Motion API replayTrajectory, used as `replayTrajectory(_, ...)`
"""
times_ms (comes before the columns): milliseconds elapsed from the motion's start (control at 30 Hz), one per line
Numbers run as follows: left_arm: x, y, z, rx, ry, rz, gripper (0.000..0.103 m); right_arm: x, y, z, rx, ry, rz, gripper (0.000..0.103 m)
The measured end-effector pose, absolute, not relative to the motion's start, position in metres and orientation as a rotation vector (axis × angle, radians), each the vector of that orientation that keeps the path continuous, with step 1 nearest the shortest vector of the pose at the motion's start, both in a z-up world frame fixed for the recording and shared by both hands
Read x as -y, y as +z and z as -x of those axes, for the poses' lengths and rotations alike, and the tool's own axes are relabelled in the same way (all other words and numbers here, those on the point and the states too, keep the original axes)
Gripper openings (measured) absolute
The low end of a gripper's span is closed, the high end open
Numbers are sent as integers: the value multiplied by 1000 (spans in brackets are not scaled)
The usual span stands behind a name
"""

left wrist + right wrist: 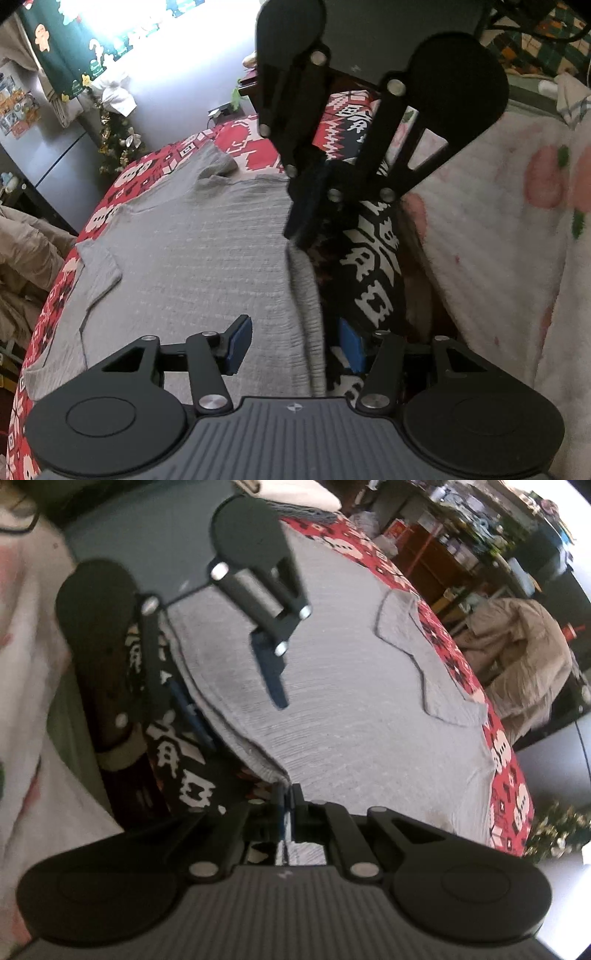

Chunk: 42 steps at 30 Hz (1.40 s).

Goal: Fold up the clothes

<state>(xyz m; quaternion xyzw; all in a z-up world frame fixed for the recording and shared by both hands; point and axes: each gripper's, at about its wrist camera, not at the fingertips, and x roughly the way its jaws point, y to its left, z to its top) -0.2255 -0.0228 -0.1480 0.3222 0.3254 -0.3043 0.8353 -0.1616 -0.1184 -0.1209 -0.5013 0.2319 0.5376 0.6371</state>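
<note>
A: Where does the grey T-shirt (192, 236) lie?

B: Spread flat across the middle of the left wrist view, on a red patterned cloth (155, 162). One short sleeve (99, 266) points to the left edge, another to the upper centre. Its hem runs down the right of centre.

A: And the grippers?

B: The left gripper (291, 347) is at the bottom centre, jaws wide apart, straddling the hem with one blue pad (238, 343) over the fabric. The right gripper (286, 805), bottom centre of its own view, has its jaws pressed together on the hem edge.

A: How far along is the folding?

B: No fold shows in the body; the shirt lies open with both sleeves out. I judge the whole folding remains, though a shirt laid out could also be one just unfolded.

A: Any baskets or boxes?

B: None that I can make out near the shirt.
</note>
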Motion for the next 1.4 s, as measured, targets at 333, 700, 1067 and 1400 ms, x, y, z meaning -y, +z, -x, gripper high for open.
replayTrajectory(333,11,-138,219,-694,-600,-592,6,127,-127,182,-503,1242,1157,34)
replayTrajectory(700,4,-134,216,-714,-575,-526,6,127,-155,194,-415,1108,1324,33)
replayTrajectory(1067,7,-147,228,-725,-548,-565,26,154,-165,182,-455,1001,1321,20)
replayTrajectory(1400,4,-153,254,-708,-492,-646,32,154,-147,167,-453,998,1273,6)
